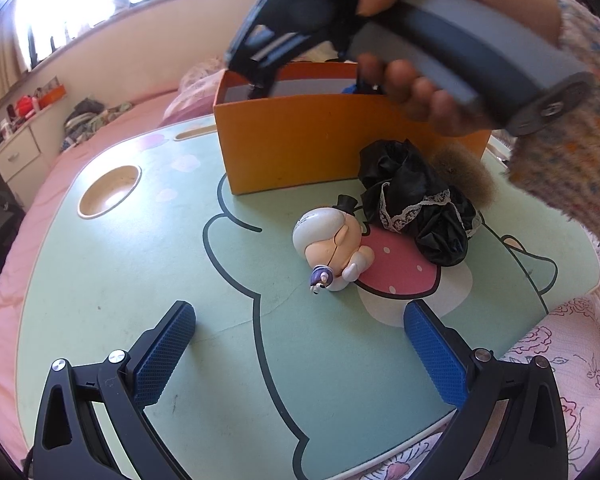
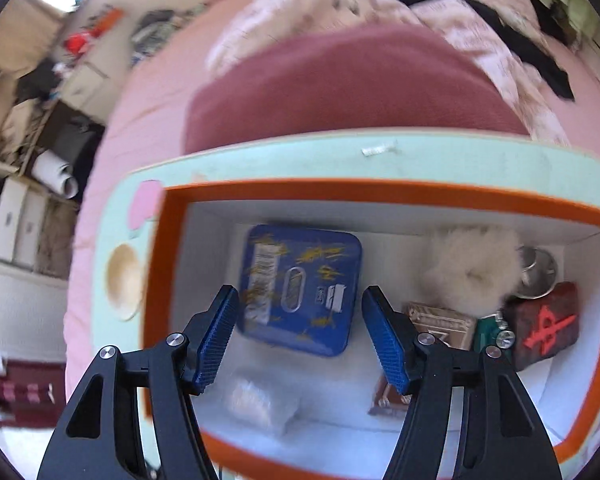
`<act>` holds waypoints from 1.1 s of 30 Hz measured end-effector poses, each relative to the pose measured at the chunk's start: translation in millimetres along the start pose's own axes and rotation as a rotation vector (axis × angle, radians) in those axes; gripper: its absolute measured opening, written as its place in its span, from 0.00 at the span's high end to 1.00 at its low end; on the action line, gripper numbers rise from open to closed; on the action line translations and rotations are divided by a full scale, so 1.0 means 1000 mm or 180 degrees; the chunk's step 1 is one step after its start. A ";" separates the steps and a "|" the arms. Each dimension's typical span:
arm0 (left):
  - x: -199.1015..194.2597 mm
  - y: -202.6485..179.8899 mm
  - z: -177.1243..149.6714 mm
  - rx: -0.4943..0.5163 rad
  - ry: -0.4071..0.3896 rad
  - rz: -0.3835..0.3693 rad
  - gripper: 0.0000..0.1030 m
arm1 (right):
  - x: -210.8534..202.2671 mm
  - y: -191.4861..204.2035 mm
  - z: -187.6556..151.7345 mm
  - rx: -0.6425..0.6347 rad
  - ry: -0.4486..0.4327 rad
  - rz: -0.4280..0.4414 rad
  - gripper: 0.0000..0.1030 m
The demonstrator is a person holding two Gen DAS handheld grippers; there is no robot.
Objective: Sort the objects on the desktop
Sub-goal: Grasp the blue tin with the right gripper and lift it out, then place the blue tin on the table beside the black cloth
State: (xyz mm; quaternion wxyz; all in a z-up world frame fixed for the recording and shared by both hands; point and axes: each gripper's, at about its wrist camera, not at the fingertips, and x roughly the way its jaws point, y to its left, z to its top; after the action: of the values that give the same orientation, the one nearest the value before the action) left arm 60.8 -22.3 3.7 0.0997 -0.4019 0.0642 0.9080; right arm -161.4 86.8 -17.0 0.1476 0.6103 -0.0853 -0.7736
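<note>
The orange box (image 2: 380, 190) on the bench (image 1: 120, 264) holds a blue tin (image 2: 304, 288), pale fluffy thing (image 2: 470, 268), red-marked block (image 2: 548, 324) and blurred packets. Both the right gripper (image 2: 300, 336) and left gripper (image 1: 300, 352) are spread, empty; a figurine (image 1: 332, 244) lies near the box.

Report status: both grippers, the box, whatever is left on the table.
Left gripper open, empty, over table. Right gripper open, empty, above orange box. Figurine and black cloth unsorted. Nothing blocking.

A home bedroom: a pink-sheeted bed (image 1: 112, 128) carries a cartoon lap desk (image 1: 140, 264), with a floral quilt (image 1: 572, 344), pillow (image 2: 340, 88) and white drawer unit (image 1: 18, 154).
</note>
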 end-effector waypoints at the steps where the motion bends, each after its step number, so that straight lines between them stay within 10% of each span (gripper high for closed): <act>1: 0.000 0.000 0.001 0.0000 -0.0006 -0.0005 0.00 | 0.001 0.002 0.001 -0.0014 -0.0018 -0.0041 0.33; 11: 0.000 -0.002 0.009 -0.0015 -0.0062 -0.0017 0.00 | 0.003 0.017 -0.002 -0.0241 -0.0135 -0.0351 0.35; 21: 0.005 0.003 0.013 -0.0041 -0.0140 -0.0058 0.00 | -0.118 -0.017 -0.061 -0.0357 -0.0951 0.0636 0.35; 27: 0.005 0.003 0.010 -0.0035 -0.0147 -0.0056 0.00 | -0.150 -0.068 -0.157 -0.0614 -0.1174 0.0108 0.34; 33: 0.005 0.002 0.010 -0.0051 -0.0158 -0.0063 0.00 | -0.103 -0.115 -0.172 -0.0299 -0.0922 -0.0285 0.34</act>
State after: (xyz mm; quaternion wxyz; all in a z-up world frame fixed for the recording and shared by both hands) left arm 49.8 -21.8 6.8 0.1069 -0.3807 0.0504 0.9171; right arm 12.6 237.7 0.0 0.1274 0.4879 -0.0421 -0.8625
